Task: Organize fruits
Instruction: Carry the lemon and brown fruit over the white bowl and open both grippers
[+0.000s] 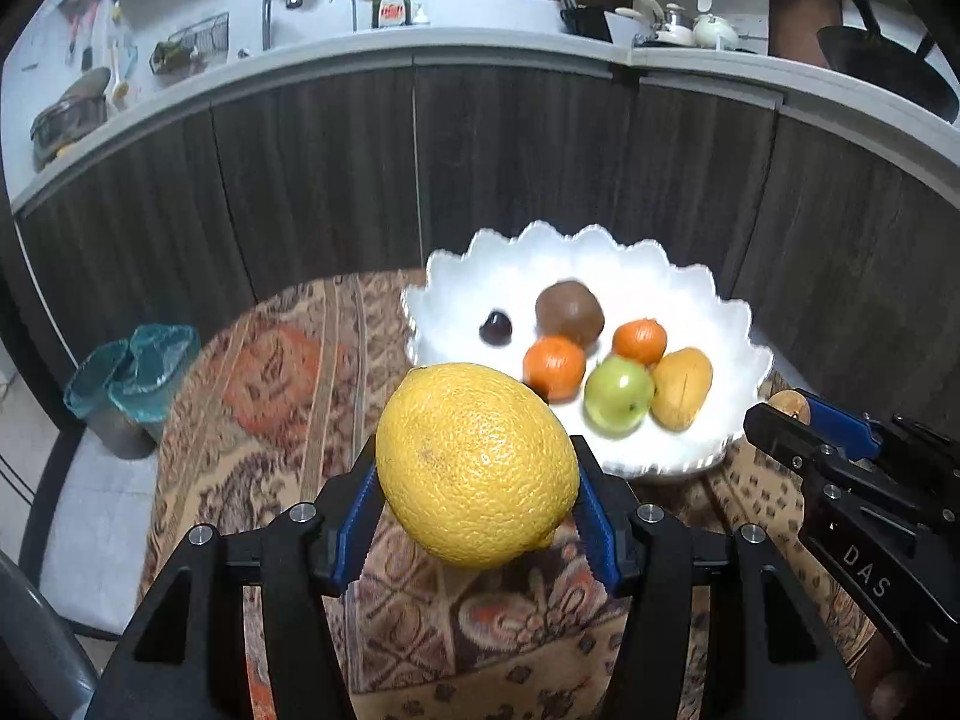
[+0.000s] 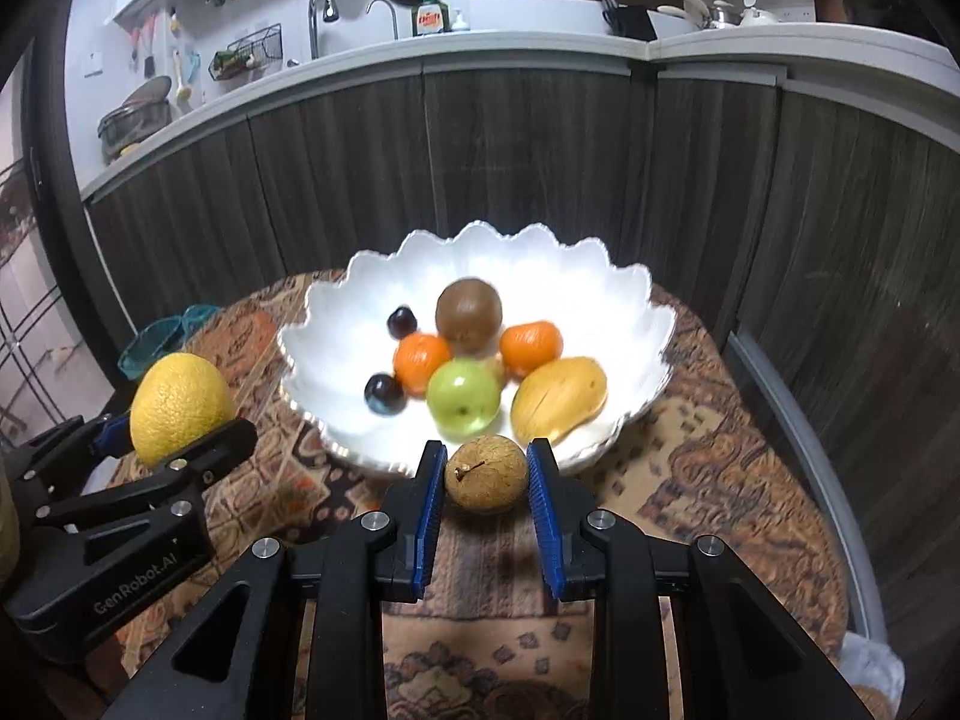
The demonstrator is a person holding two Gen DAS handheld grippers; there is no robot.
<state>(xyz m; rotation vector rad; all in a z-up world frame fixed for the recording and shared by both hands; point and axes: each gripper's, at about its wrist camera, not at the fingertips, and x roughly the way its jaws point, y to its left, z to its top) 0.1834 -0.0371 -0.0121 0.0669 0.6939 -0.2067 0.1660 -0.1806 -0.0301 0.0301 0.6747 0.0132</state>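
left wrist: near, facing bowl | right wrist: same bowl

Round desk w/ a patterned brown-orange-beige cloth over the top — the cloth covers all of the visible surface. Directly on it: one white scallop-edged bowl, toward the far side, near the edge facing the dark wood-grain cabinets. In the left wrist view the same white bowl sits right of centre on the desk. Cloth pattern — floral and striped panels, somewhat blurred.
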